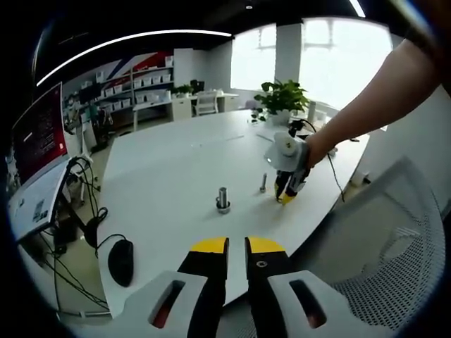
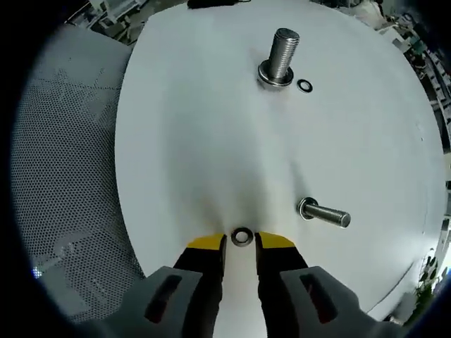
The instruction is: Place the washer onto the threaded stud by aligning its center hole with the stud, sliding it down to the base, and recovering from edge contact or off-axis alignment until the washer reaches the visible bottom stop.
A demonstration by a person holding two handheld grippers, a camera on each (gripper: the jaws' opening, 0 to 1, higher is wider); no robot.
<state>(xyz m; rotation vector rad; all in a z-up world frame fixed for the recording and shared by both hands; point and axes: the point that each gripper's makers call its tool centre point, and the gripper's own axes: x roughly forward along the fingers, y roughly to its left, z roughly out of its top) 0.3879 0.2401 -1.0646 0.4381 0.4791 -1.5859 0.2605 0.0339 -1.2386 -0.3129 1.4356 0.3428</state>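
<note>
While the right gripper [image 2: 241, 243] stands open around a washer [image 2: 242, 236] lying on the table [image 2: 204, 155], well short of the big upright stud [image 2: 280, 55], the left gripper [image 1: 237, 246] hangs nearly closed, holding nothing.

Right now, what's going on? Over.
Left gripper shut, empty. Right gripper open around washer on table. Stud ahead, path clear.

washer [image 2: 242, 236] partly hidden between right gripper [image 2: 242, 243] tips; grip unclear
</note>
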